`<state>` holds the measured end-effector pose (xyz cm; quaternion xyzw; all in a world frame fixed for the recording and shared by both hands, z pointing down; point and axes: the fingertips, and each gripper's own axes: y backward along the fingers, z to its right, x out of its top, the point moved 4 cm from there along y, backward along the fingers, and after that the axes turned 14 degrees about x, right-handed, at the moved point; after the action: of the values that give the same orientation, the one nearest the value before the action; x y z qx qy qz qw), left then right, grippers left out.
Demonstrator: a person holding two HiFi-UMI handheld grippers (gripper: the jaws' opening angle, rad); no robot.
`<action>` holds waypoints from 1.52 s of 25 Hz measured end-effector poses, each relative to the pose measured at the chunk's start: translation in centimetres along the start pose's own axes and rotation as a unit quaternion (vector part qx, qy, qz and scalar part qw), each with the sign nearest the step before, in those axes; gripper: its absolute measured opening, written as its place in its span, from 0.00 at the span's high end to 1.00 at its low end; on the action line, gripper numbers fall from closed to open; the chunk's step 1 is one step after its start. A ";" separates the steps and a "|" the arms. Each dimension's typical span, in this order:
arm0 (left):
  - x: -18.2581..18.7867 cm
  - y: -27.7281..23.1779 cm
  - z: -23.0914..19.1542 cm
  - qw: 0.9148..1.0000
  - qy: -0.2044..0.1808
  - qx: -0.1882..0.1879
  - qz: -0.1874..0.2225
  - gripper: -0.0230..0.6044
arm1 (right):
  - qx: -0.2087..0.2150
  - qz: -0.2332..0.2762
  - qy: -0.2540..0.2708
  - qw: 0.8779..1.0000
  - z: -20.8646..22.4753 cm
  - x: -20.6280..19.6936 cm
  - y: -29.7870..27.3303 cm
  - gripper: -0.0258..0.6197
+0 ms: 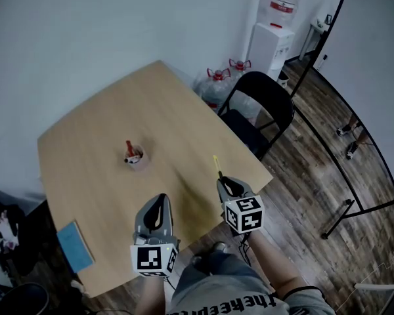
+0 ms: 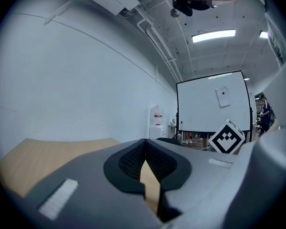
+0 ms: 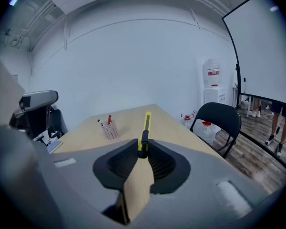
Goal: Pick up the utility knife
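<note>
Utility knife (image 3: 146, 123) pinched at near end by right tongs (image 3: 142, 150), seemingly clear of counter (image 1: 98, 143), body pointing far. Risk: short end-grip lets long body pivot or slip, dropping onto counter. Left tongs (image 2: 145, 151) pressed together, empty.

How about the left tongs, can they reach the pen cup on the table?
Probably yes. Only bare table lies between the left tongs and the pen cup, and those tongs are shut and empty.
</note>
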<state>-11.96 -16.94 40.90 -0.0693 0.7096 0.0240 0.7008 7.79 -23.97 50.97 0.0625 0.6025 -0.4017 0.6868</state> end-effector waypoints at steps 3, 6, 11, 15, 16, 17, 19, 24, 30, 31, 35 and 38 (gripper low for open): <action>0.0 0.0 0.1 1.000 0.002 -0.002 0.002 0.93 | 0.007 0.011 0.009 1.000 -0.8 0.6 0.8 0.86; 0.2 0.3 0.1 1.000 0.001 -0.003 0.003 0.93 | 0.010 0.021 0.020 1.000 -1.6 1.0 1.6 0.86; 0.3 0.6 -0.1 1.000 0.002 -0.008 0.006 0.93 | 0.012 0.040 0.038 0.998 -2.9 1.8 2.9 0.86; 0.3 0.6 -0.1 1.000 0.001 -0.012 0.008 0.93 | 0.012 0.058 0.053 0.997 -3.7 2.6 4.0 0.86; 0.4 0.7 -0.1 1.000 0.001 -0.013 0.008 0.93 | 0.013 0.063 0.056 0.996 -3.9 2.8 4.2 0.86; 0.5 0.7 0.0 1.000 0.001 -0.014 0.008 0.93 | 0.013 0.068 0.060 0.996 -4.1 3.0 4.5 0.86; 0.7 0.8 0.1 1.000 0.002 -0.016 0.009 0.93 | 0.016 0.080 0.065 0.995 -4.4 3.5 5.2 0.86; 1.1 0.9 0.4 1.000 -0.001 -0.024 0.015 0.93 | 0.023 0.107 0.074 0.991 -5.3 4.4 6.5 0.86; 1.1 1.3 0.6 0.999 -0.002 -0.031 0.021 0.93 | 0.024 0.130 0.095 0.987 -6.3 5.0 7.7 0.86; 1.2 1.4 0.7 0.999 -0.002 -0.031 0.021 0.93 | 0.023 0.134 0.097 0.986 -6.4 5.0 7.9 0.86; 1.4 1.8 0.7 0.999 -0.002 -0.034 0.022 0.93 | 0.022 0.148 0.103 0.983 -7.0 5.2 8.7 0.86; 1.2 2.1 0.9 0.999 -0.004 -0.037 0.023 0.93 | 0.018 0.156 0.108 0.982 -7.3 5.3 9.3 0.86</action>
<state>-11.40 -14.79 39.51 -0.0782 0.7072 0.0666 0.6995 7.72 -16.09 40.65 0.2112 0.6486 -0.2918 0.6705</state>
